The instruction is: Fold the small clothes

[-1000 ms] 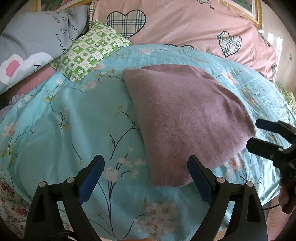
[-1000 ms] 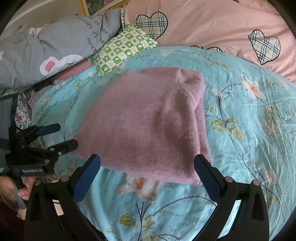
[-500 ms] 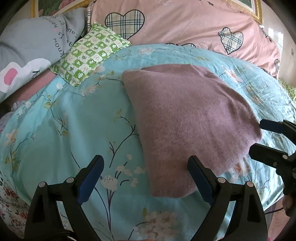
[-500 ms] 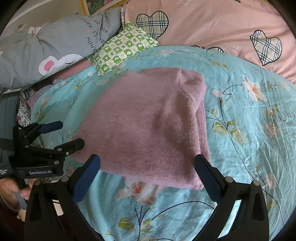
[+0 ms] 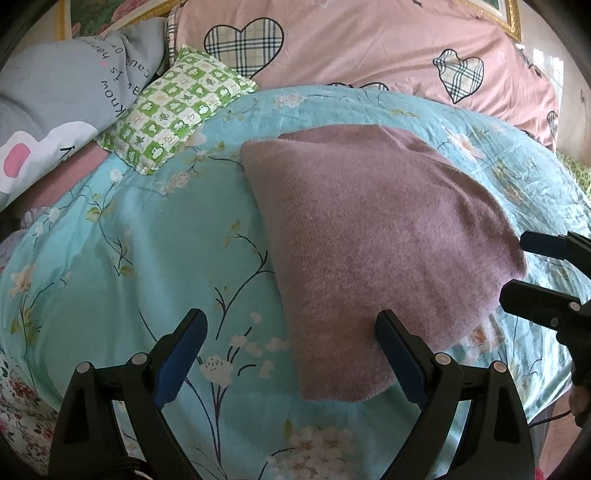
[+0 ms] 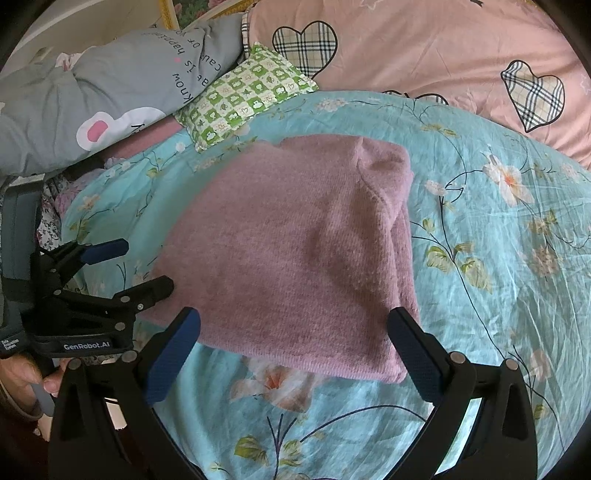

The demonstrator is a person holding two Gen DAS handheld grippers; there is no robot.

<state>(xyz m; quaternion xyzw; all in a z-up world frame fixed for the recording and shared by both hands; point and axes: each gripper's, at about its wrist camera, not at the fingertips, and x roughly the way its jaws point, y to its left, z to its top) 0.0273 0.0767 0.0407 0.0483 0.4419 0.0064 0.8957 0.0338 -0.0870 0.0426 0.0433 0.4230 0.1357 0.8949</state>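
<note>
Over the last second I have eased both tools a little closer to the bed, and the mauve knitted sweater [image 5: 373,243] has not shifted at all: it lies already folded into a compact wedge on the turquoise floral bedspread [image 5: 122,258], so I judge the folding itself nearly done, with perhaps one more fold or a last tidy left. My left gripper [image 5: 291,352] hangs just short of the sweater's near left corner, fingers spread wide and holding nothing. My right gripper [image 6: 295,347] is likewise spread and empty (its blue pads [image 6: 173,354] straddle the near folded edge without touching it, as far as I can tell). Across the head of the bed, left to right: a grey quilt with lettering [image 6: 122,85] bunched up, a green-and-white checked pillow [image 5: 173,110] lying partly on the bedspread, then a pink duvet with plaid hearts [image 5: 369,48]. A gilt picture frame [image 5: 506,18] shows at the top right
</note>
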